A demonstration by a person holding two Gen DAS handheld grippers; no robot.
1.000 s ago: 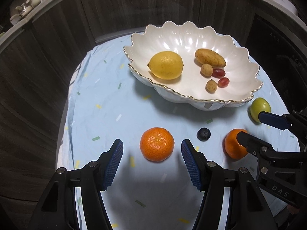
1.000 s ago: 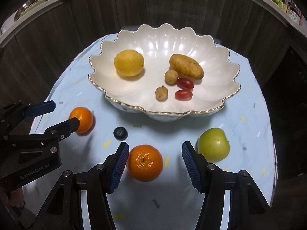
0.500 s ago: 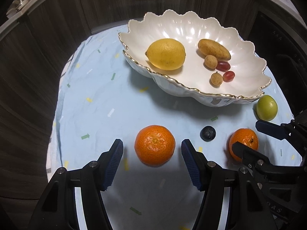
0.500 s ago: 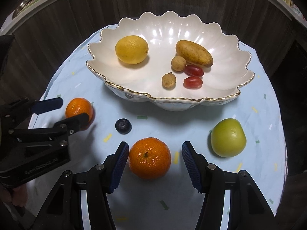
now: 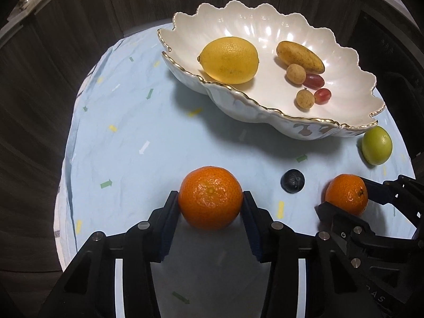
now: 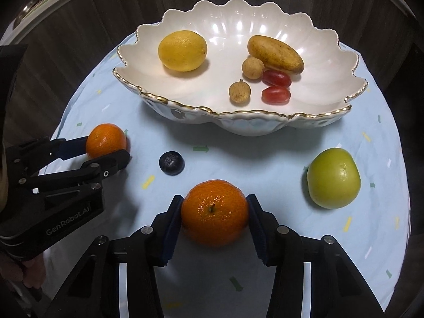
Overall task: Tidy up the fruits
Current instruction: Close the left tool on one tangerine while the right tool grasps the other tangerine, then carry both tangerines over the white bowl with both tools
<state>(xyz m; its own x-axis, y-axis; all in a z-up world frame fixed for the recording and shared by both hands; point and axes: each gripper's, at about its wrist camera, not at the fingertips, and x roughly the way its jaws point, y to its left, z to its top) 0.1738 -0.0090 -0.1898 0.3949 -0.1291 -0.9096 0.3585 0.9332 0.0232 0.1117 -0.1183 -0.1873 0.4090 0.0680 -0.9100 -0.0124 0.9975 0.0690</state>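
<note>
Two mandarins lie on the pale blue cloth in front of a white scalloped bowl [image 5: 238, 96] [image 6: 238, 113]. My left gripper [image 5: 210, 195] is closing, and its blue pads touch both sides of the left mandarin [image 5: 210, 204]. My right gripper [image 6: 214, 198] is closing too, its pads against both sides of the right mandarin [image 6: 215, 216]. Each view shows the other pair from the side: the right gripper [image 5: 344, 194] and the left gripper [image 6: 106, 148], each around its mandarin. Both fruits rest on the cloth.
The bowl holds a lemon [image 6: 182, 50], an oblong yellow fruit [image 6: 275, 53], two longans and two red grapes. A blueberry [image 6: 171, 163] lies between the mandarins. A green fruit [image 6: 333, 181] sits on the right. Dark wood panels surround the round table.
Both grippers have sunk toward the cloth, and their jaws, wide apart before, have come in against the two mandarins. The fruits have not shifted.
</note>
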